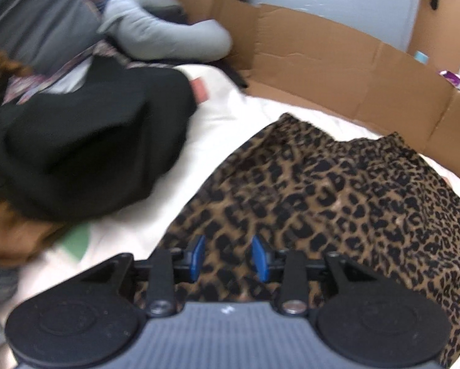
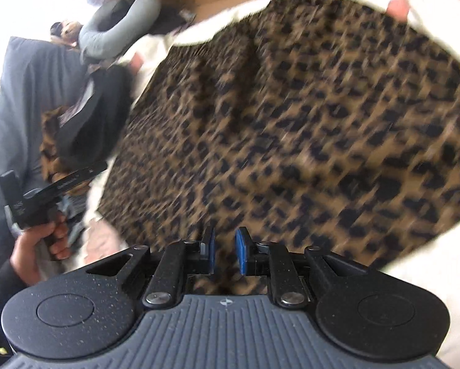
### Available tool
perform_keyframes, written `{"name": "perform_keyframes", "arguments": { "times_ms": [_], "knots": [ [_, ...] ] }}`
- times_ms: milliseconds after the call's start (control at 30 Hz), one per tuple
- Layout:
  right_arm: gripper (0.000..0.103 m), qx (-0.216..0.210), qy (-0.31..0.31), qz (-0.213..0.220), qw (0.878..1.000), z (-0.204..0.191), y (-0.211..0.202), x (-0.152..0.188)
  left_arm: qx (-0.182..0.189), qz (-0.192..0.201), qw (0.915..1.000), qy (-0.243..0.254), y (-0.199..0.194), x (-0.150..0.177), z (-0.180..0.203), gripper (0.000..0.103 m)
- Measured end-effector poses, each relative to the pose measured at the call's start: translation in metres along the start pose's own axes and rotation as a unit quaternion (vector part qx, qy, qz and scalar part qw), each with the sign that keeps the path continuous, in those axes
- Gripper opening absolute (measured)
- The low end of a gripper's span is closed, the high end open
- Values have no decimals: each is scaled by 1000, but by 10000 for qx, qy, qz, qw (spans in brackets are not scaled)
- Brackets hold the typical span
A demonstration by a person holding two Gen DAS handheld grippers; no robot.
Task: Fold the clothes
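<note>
Left wrist view: the leopard-print garment (image 1: 337, 190) is seen lying flat on the white bed sheet (image 1: 223, 123), spread out ahead of the left gripper (image 1: 228, 256) and off to its right. Its gathered waistband edge (image 1: 337, 135) is at the far side, close to the cardboard wall (image 1: 337, 58). The near edge of the cloth is reached right under the gripper. The blue pads (image 1: 198, 253) are held partly apart. Only the printed cloth lying below is seen in the gap, and nothing is pinched between them. So nothing is held by the left gripper.

From the right wrist view, the same leopard-print garment (image 2: 291, 117) is seen as a wide, almost square shape, and the picture is blurred. It is spread ahead of the right gripper (image 2: 225, 253) and mostly to its right. One corner (image 2: 102, 209) is pointed toward the left side, near the person's hand (image 2: 37, 243), in which the other gripper's handle is held. The right gripper's blue pads (image 2: 241, 253) are held close together with a thin gap left. No cloth is caught there either.

A pile of other clothes is left on the far left: a black garment (image 1: 85, 150) and a grey sleeve (image 1: 168, 37).

The next fold is judged to hang on the near edge of the garment. It lies just below both grippers, running from side to side. Both grippers are about as near to it as each other, so each could be brought down on its own near corner.
</note>
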State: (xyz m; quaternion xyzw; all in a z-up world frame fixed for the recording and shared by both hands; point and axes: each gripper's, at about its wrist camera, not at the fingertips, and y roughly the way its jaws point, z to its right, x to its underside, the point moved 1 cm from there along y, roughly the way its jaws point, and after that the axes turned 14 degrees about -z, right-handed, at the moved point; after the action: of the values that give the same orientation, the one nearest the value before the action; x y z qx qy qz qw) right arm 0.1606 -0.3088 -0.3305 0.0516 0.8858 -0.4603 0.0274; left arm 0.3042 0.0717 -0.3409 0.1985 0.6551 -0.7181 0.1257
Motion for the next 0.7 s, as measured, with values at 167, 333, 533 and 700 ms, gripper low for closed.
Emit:
{"name": "perform_keyframes", "arguments": {
  "times_ms": [167, 333, 533, 700],
  "knots": [
    [15, 601, -160, 460, 9970, 10, -8, -17, 101, 19, 9995, 298, 20, -14, 19, 36],
    [15, 1164, -273, 677, 9905, 24, -6, -28, 92, -94, 9985, 528, 38, -18, 32, 36],
    [16, 1895, -251, 552, 9800, 45, 9, -26, -111, -495, 9974, 517, 61, -14, 26, 37],
    [17, 2479, -94, 522, 9673, 63, 7, -23, -459, -635, 9955, 540, 64, -13, 18, 48]
  ]
}}
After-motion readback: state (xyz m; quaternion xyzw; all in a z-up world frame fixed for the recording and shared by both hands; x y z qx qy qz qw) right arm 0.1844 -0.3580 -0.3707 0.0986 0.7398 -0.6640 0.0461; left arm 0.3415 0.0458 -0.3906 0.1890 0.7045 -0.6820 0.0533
